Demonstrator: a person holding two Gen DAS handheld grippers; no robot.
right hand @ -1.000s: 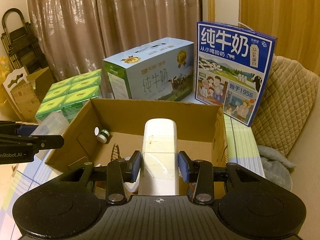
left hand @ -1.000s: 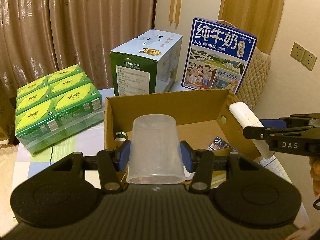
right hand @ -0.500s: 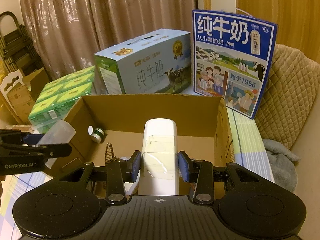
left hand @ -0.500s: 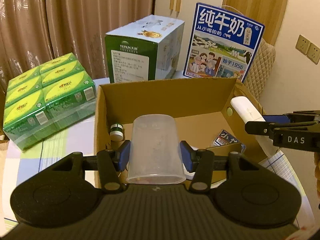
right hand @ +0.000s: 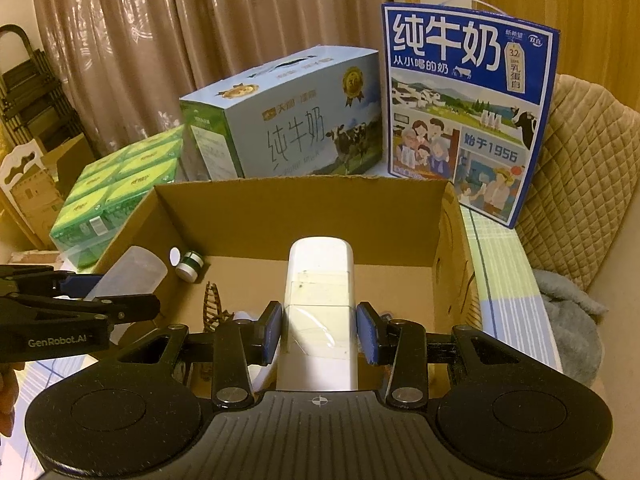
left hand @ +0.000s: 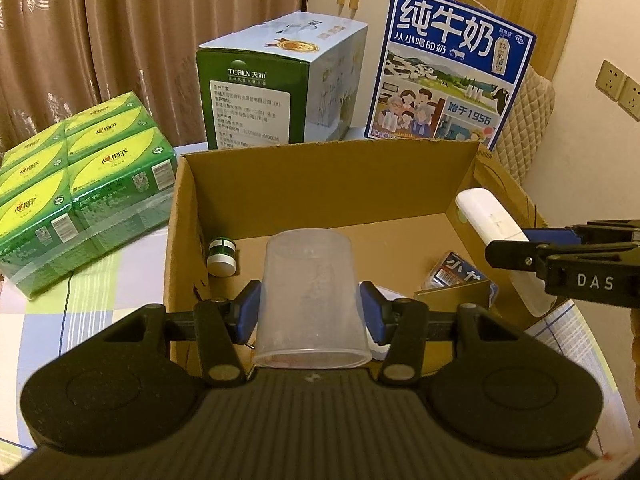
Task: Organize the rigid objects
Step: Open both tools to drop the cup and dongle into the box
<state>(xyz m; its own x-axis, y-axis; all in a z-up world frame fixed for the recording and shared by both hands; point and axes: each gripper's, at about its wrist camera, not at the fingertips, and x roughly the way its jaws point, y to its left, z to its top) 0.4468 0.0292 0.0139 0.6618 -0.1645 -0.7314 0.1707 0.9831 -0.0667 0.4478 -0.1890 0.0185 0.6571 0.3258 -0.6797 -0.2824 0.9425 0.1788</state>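
Evidently poised for dropping in: left gripper (left hand: 310, 312) clamped on translucent plastic cup (left hand: 310, 288), right gripper (right hand: 319, 334) clamped on white remote control (right hand: 320, 300), both above open cardboard box (left hand: 328, 184).

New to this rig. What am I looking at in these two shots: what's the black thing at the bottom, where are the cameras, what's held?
No robot arm here: a person carries a handheld two-finger gripper in each hand, and each has a fisheye camera looking forward along its fingers. The black shape at the bottom is that gripper's own body.

Left wrist view: the left gripper has its jaws closed on a translucent plastic cup, held upside down. The right gripper grips a white remote-like bar.

Both hover over an open cardboard box that already holds a small green-and-white jar and a few other bits. Behind it stand two milk cartons and green tissue packs.
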